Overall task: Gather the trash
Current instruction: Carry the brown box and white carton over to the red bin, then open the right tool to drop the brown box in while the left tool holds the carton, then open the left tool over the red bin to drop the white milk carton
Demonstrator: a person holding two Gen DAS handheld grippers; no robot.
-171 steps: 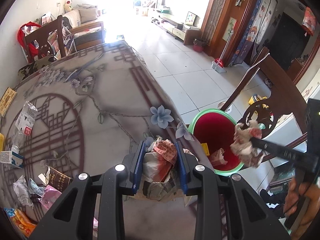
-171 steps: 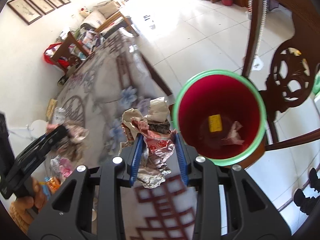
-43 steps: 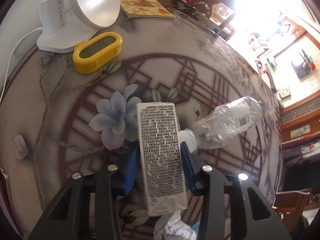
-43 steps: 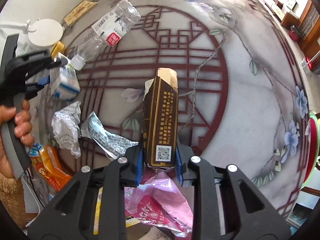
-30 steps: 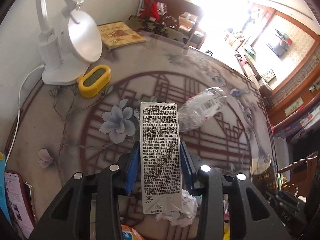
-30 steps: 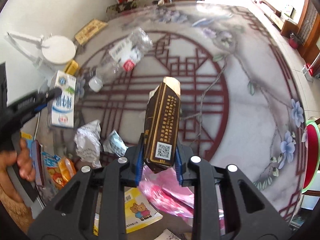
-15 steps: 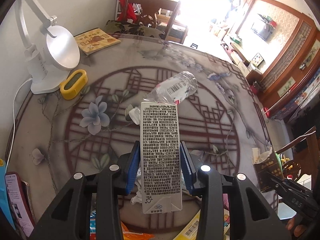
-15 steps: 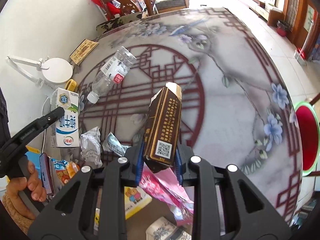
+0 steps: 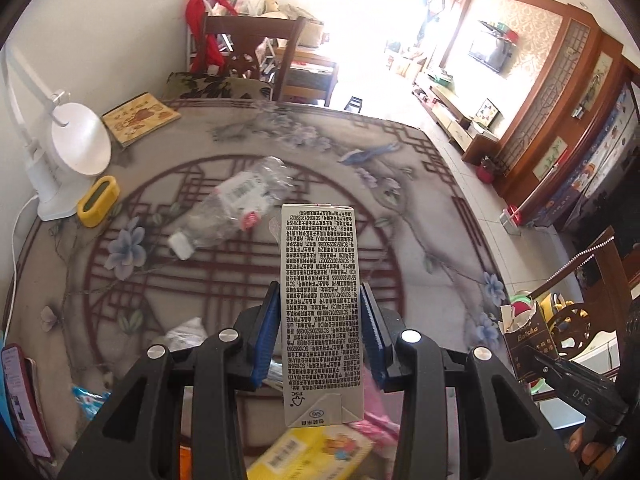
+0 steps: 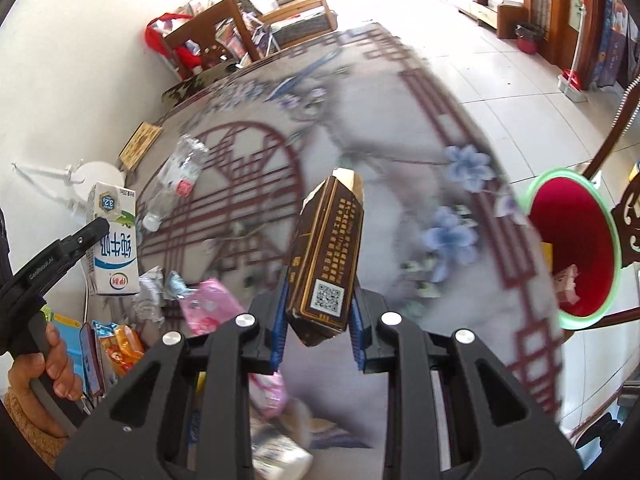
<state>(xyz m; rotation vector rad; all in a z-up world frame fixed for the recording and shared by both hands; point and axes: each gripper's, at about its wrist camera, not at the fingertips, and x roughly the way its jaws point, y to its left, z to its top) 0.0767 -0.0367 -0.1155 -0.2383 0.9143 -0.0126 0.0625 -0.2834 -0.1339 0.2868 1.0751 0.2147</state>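
The left hand-held gripper (image 9: 321,342) clamps a white printed milk carton (image 9: 320,312), lengthwise. The right hand-held gripper (image 10: 318,312) pinches a brown cardboard box (image 10: 326,256), also lengthwise. The red green-rimmed bin (image 10: 572,248) stands off the counter (image 10: 380,128) edge, rightward, nearer the right one.

The surface (image 9: 420,208) is grey, patterned with dark red lattice lines and pale blue flowers. The milk carton (image 9: 320,304) is white with dense black print; its front shows blue lettering. The brown box (image 10: 326,256) carries gold text. The bin (image 10: 572,248) is red inside with a light green rim. Each hand-held gripper's pads (image 9: 267,332) are blue.
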